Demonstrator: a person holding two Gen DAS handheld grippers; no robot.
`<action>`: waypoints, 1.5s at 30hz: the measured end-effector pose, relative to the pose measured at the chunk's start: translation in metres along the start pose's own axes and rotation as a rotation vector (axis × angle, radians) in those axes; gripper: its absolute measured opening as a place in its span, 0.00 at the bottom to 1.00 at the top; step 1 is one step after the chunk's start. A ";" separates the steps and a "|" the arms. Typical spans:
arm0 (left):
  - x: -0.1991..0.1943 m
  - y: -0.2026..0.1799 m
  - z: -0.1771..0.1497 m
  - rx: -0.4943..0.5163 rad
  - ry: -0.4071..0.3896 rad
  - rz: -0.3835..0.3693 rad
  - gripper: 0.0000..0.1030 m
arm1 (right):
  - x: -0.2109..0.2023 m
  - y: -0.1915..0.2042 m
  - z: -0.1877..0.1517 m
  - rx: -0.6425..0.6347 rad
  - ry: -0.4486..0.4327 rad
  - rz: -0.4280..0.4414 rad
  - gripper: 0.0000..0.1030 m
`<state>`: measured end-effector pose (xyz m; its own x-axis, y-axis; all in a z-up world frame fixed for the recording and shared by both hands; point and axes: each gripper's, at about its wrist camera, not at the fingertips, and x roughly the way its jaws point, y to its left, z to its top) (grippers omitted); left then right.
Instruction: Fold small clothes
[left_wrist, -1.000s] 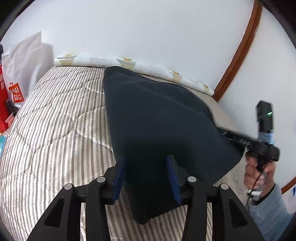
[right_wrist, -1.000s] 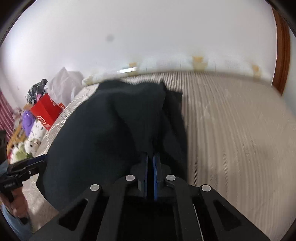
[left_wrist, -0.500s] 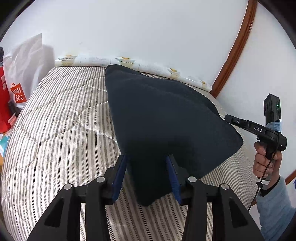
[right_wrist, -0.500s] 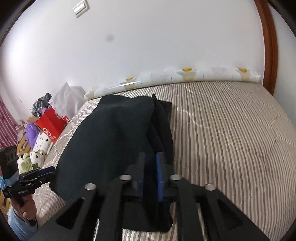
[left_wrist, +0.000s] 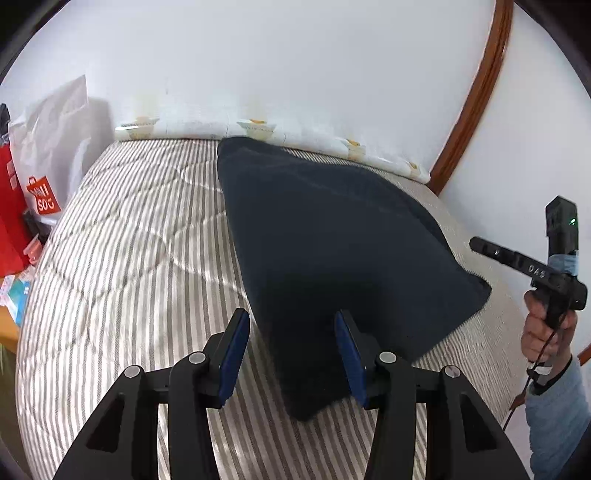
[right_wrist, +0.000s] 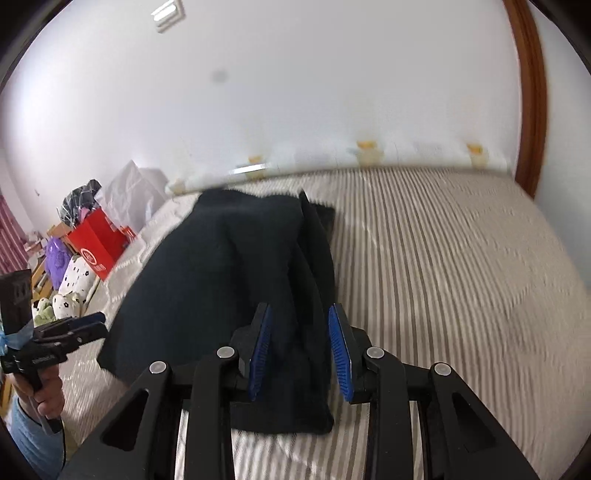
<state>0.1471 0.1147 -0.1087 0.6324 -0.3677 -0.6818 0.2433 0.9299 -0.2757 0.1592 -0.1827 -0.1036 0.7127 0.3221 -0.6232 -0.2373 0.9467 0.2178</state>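
Both pairs of jaws stand apart and grip nothing. Those of the right gripper (right_wrist: 299, 350) have just been opening; its blue pads (right_wrist: 338, 350) flank a near corner of the dark navy garment (right_wrist: 236, 273) without pressing on it. The left gripper (left_wrist: 290, 354) is parted a little wider, and the garment's other near corner runs down between its pads (left_wrist: 232, 354), again with cloth clear of both.

That garment lies flat on the striped quilted mattress (left_wrist: 122, 258), folded into a thick, roughly rectangular slab. Its long axis runs away from the grippers toward the rolled white padding (left_wrist: 314, 142) along the wall. In the right wrist view a looser fold stands up along the right-hand edge, so the layers are not quite flush there.

Each gripper sits just short of its own near corner, one per side, so neither is clearly nearer. My judgement is that a fold has just been laid down, and any further fold would go across the long axis, near end carried toward the wall.

A red shopping bag (right_wrist: 98, 242) and soft toys (right_wrist: 70, 280) sit off the bed's left side, well apart from the work.
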 end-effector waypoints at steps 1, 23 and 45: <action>0.001 0.001 0.005 -0.005 -0.002 0.003 0.44 | 0.002 0.002 0.007 -0.007 -0.002 0.001 0.31; 0.067 0.032 0.064 -0.023 0.020 0.009 0.45 | 0.135 0.010 0.116 0.015 0.038 0.008 0.07; 0.026 0.001 0.030 0.033 0.012 -0.040 0.48 | 0.041 -0.026 0.033 0.095 0.133 0.016 0.30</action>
<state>0.1859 0.1058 -0.1066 0.6129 -0.4041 -0.6790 0.2923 0.9143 -0.2803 0.2160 -0.1947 -0.1103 0.6139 0.3413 -0.7118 -0.1800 0.9385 0.2947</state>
